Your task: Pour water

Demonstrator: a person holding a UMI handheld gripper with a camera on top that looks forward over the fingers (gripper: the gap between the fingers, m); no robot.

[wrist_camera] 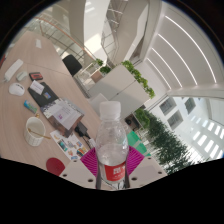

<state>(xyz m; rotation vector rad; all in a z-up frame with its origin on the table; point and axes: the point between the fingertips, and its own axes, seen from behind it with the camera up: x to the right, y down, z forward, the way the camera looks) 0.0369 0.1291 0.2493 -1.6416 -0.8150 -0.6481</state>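
Observation:
A clear plastic water bottle [111, 148] with a white cap and a red label stands upright between my fingers. My gripper [112, 163] is shut on the bottle, with the magenta pads [91, 160] pressed against both its sides. The whole view is tilted, and the bottle is lifted off the table. A white cup [35, 131] stands on the white table [20, 112] off to the left of the fingers, below the bottle's height.
The table carries clutter: a brown cardboard box [66, 115], a pink-rimmed item [36, 77], small white objects and colourful packets [75, 150]. Green plants [165, 140] line the right side. A bright open hall with white walls lies beyond.

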